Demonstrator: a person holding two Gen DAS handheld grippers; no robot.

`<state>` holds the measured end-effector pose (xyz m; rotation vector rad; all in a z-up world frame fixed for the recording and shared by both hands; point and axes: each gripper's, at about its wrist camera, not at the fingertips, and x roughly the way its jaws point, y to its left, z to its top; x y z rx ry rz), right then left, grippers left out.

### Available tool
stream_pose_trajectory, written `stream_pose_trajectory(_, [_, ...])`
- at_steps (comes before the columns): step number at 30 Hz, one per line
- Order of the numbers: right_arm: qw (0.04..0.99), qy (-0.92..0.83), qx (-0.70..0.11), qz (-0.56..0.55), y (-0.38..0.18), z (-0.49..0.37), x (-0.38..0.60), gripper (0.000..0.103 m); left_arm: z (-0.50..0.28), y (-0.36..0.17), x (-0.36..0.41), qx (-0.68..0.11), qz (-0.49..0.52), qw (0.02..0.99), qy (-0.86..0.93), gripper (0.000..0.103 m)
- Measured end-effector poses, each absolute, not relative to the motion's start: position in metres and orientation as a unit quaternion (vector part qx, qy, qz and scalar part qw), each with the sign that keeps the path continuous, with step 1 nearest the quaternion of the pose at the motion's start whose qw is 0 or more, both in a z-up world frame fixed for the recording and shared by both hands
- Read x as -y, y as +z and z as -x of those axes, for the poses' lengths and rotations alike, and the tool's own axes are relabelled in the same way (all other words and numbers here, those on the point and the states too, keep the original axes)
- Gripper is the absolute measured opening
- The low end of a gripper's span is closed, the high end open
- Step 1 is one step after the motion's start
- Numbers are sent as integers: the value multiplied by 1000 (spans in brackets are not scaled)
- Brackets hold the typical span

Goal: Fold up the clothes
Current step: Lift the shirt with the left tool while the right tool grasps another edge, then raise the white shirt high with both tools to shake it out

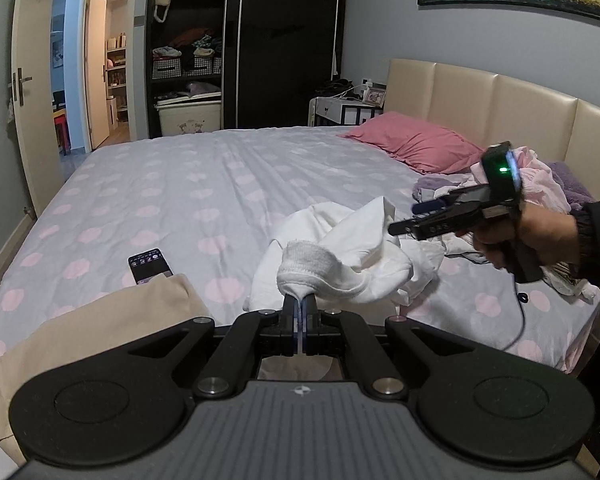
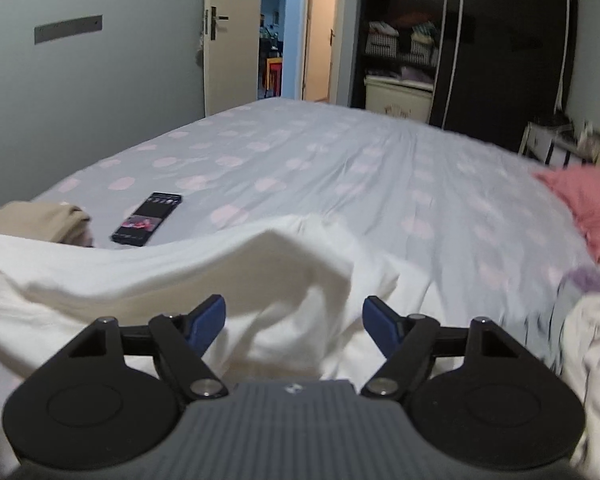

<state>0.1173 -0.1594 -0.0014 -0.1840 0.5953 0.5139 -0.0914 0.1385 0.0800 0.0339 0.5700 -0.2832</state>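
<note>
My left claw [image 1: 300, 304] pinches the ribbed hem of the crumpled white cotton garment [image 1: 356, 256]; my right claw [image 2: 294, 320] hangs spread above it. Beyond lies open room on the grey pink-dotted bedsheet [image 1: 204, 168].

White garment [image 1: 364, 256], grey bedsheet [image 1: 204, 184] with pink, perhaps heart-shaped, spots

Left hand-held gripper [image 1: 300, 305] clamped, right hand-held gripper [image 2: 294, 316] spread
</note>
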Motion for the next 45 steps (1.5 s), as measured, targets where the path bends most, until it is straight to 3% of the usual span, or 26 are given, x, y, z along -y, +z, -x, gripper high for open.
stream_pose_trajectory(5, [917,264,-277,110,-10,-139,150,76,93,78,-141,-285,-13,949,-135,0])
stream_pose_trajectory(8, [911,277,-284,114,-16,-150,144,64,93,76,-142,-287,-11,949,-132,0])
stream_pose_trajectory(11, [903,283,-305,109,-23,-159,142,25,95,75,-145,-289,-8,949,-129,0])
stream_pose_trajectory(12, [900,288,-312,101,-23,-160,143,6,96,75,-145,-289,-7,949,-128,0])
stream_pose_trajectory(17, [912,292,-273,97,7,-145,146,5,97,82,-146,-274,-3,954,-120,0])
stream_pose_trajectory(23, [942,268,-196,37,97,-107,178,5,91,115,-153,-220,17,969,-113,0])
stream_pose_trajectory(38, [976,211,-31,39,328,21,256,5,113,316,-115,-36,-4,994,-103,0])
stream_pose_trajectory(45, [976,217,-10,24,388,81,279,5,149,370,-91,3,-3,995,-104,0])
